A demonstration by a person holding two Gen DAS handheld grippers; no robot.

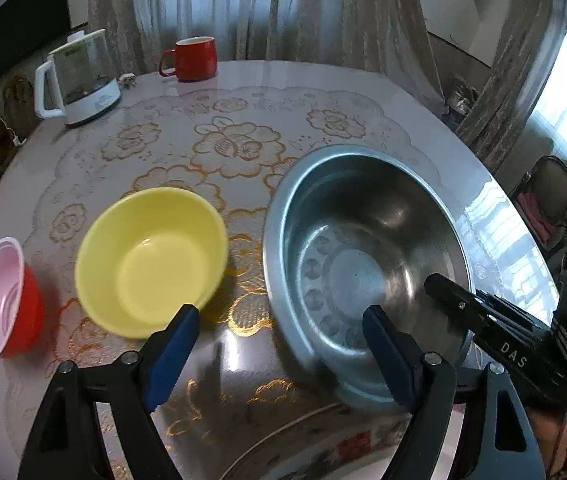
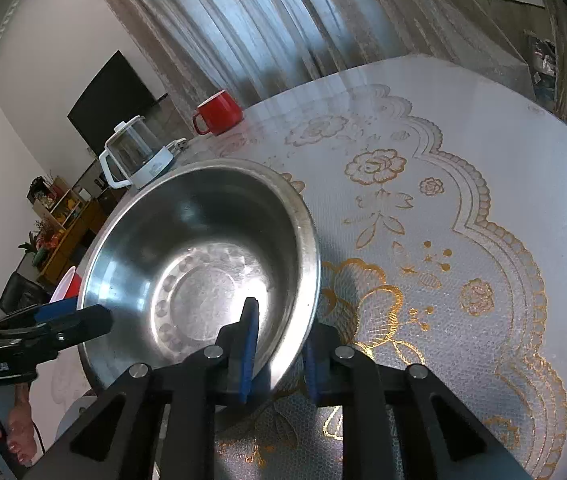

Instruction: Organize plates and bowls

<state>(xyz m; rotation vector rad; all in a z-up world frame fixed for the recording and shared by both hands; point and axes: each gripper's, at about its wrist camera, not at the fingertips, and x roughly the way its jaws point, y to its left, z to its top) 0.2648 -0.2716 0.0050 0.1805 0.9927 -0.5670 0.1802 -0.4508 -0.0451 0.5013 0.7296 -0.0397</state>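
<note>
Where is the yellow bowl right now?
In the left wrist view the yellow bowl sits on the table, between the small red-and-pink bowl and the big steel bowl, just ahead of the left gripper.

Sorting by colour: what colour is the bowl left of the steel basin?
Yellow bowl, plain inside; clearest in the left wrist view.

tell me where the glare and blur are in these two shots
Left wrist view: window glare on the table right of the steel bowl; the yellow bowl is motion-blurred. Right wrist view: a bright hotspot inside the steel bowl; fisheye bends the table edge.
</note>
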